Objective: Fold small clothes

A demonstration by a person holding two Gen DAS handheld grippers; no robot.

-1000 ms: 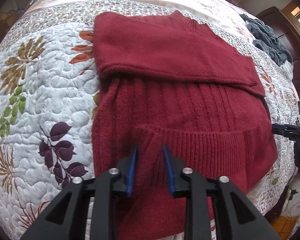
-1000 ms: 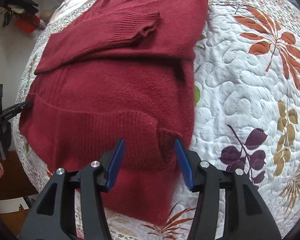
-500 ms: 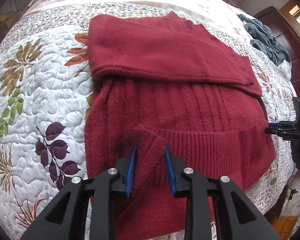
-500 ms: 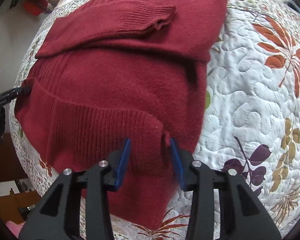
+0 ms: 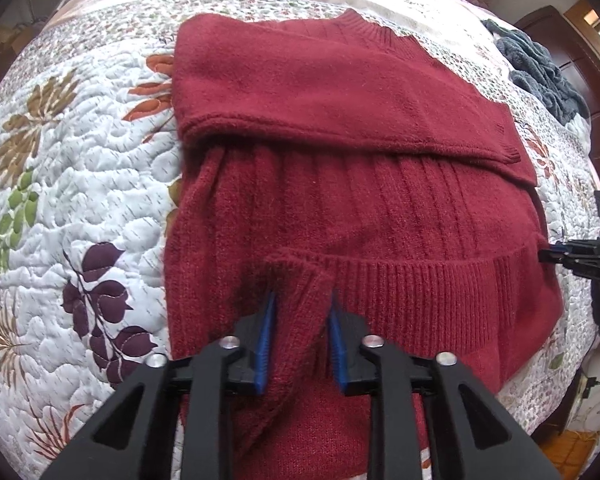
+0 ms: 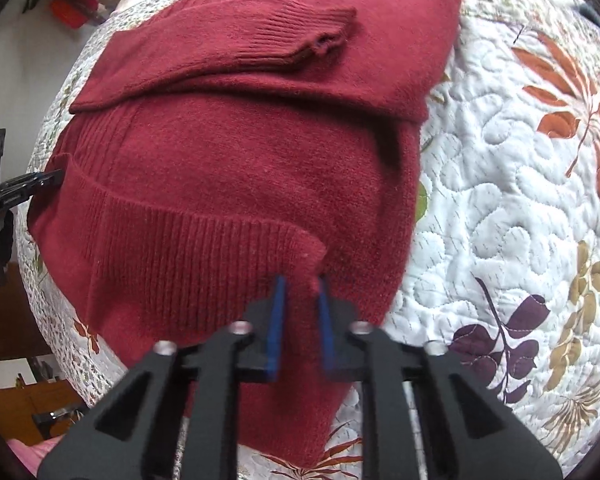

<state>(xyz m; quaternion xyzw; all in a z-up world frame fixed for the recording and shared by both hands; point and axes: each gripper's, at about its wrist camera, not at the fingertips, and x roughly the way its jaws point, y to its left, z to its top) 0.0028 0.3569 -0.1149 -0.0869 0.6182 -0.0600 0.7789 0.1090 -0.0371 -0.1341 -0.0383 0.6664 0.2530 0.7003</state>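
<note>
Item: one dark red knitted sweater [image 5: 360,208], lying on a white quilted bedspread [image 5: 80,208] printed with brown, green, purple and orange leaves. We record its sleeves folded across the chest; from the right wrist view a ribbed cuff [image 6: 320,36] lies on top near the collar end. The ribbed hem [image 5: 440,280] is raised at both near corners and turned toward the body of the garment. We hold the left gripper [image 5: 300,336] with its blue-lined fingers [image 5: 266,332] pinched on the hem's left corner, cloth bunched between them. We hold the right gripper [image 6: 300,320] likewise, its blue fingers [image 6: 276,320] clamped on the hem's right corner, a fold of knit standing up between them. Each gripper shows at the edge of the other's view, touching the hem. Also noted: a grey-blue crumpled cloth [image 5: 540,72] at the far edge of the bed, well apart from the sweater, beside dark wooden furniture [image 5: 572,64].
</note>
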